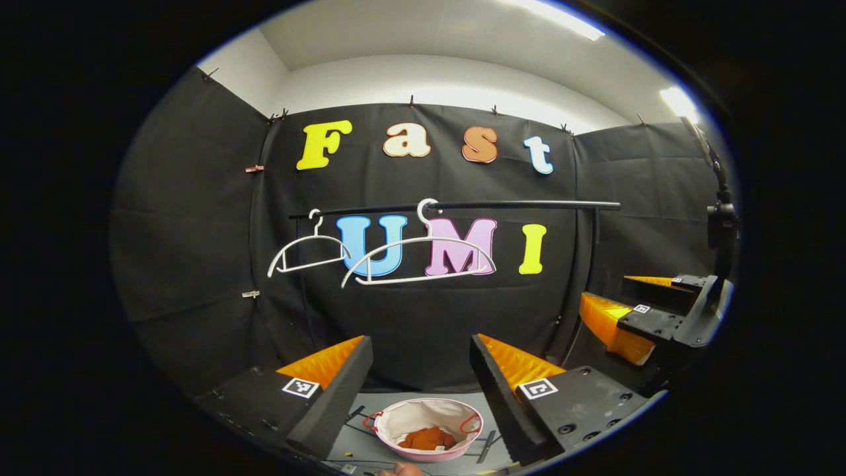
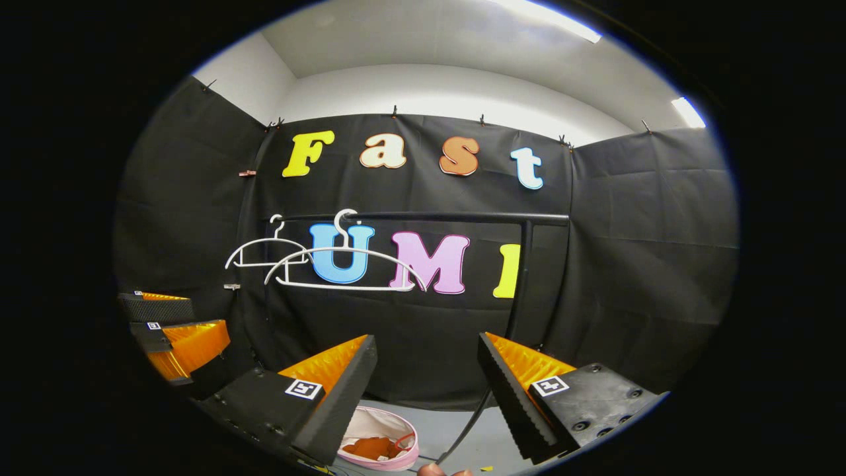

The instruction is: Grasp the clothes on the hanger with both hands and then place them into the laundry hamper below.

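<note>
An orange garment (image 1: 426, 437) lies inside the white, pink-rimmed laundry hamper (image 1: 403, 416) on the grey floor. In the right gripper view the same hamper (image 2: 377, 423) holds the orange garment (image 2: 370, 447), low and left of centre. Two bare white hangers (image 1: 416, 254) (image 1: 307, 251) hang on a black rail (image 1: 462, 206). My left gripper (image 1: 422, 360) is open above the hamper, nothing between its fingers. My right gripper (image 2: 426, 360) is open too, and empty. The right gripper (image 1: 654, 311) also shows at the right edge of the left gripper view, and the left gripper (image 2: 175, 330) at the left edge of the right gripper view.
The rail's black upright post (image 2: 522, 277) stands to the right of the hangers. A black stand with a device (image 1: 720, 218) rises at the far right. Cables (image 1: 357, 413) lie on the floor by the hamper. A fingertip (image 1: 400, 469) shows at the bottom edge.
</note>
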The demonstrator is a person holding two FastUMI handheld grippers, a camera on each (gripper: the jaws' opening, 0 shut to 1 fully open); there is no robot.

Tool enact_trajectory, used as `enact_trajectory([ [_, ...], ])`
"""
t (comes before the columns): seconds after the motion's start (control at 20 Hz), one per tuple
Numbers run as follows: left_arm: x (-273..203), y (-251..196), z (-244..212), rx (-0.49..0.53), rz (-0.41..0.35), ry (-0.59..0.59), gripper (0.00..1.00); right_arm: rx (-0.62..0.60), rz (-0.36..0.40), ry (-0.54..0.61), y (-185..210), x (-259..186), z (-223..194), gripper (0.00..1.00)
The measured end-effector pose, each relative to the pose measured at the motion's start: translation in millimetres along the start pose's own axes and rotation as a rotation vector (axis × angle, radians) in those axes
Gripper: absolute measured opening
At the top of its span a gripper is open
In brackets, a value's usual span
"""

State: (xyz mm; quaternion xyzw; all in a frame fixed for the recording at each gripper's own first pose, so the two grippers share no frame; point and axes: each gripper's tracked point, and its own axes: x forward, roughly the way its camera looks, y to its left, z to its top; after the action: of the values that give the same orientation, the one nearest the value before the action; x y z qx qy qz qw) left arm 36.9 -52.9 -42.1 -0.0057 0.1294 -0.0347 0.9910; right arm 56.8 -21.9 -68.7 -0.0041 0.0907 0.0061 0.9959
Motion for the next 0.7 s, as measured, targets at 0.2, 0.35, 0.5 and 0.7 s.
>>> enact_trajectory([
  [0.2,4.9,-3.0,-2.1,0.006,-0.016,0.001,0.94,0.003,-0.012,0.008,-1.3,5.8,-2.1,0.99],
  [0.35,5.9,-1.4,-1.8,0.0,-0.015,-0.005,0.89,0.005,-0.016,0.005,-1.5,8.1,-0.5,0.99],
  [0.5,4.3,2.1,-1.1,-0.007,-0.005,-0.009,0.94,-0.003,-0.012,0.009,1.7,8.4,-1.4,0.99],
  [0.7,3.6,2.8,-2.5,-0.014,0.002,-0.006,0.94,-0.007,-0.002,0.011,4.0,5.8,-2.6,1.0],
])
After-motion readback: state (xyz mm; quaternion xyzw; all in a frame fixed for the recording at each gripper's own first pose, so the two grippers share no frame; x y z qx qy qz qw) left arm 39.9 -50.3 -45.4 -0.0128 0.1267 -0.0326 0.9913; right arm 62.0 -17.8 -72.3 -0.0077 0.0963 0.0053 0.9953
